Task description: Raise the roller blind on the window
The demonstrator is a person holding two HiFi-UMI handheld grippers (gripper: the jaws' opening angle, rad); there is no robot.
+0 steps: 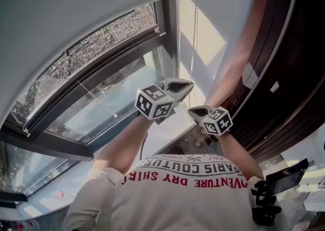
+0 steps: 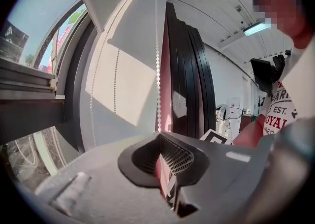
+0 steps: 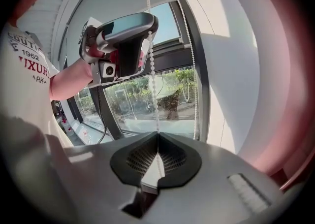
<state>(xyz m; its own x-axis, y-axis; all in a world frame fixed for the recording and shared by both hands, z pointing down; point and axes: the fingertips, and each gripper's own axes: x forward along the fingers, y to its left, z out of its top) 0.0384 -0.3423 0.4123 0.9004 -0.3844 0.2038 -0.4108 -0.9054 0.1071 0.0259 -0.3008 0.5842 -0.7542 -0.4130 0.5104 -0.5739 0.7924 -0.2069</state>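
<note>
White sill (image 1: 76, 180) running under the window glass (image 1: 101, 105), lower left; small reddish thing (image 1: 58, 193) lying on it, too small to name; white desk (image 1: 314, 194) lower right bearing a dark screen (image 1: 287, 174).

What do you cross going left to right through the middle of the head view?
Window frame → left gripper → right gripper → dark wood panel. The bead chain, pinched by both grippers, overlaps them, so it is left out.

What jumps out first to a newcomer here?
The left tongs and, just below, the right tongs are both shut on one white bead chain beside the window frame. Upper left in the head view, the roller blind hangs partway down the glass.
</note>
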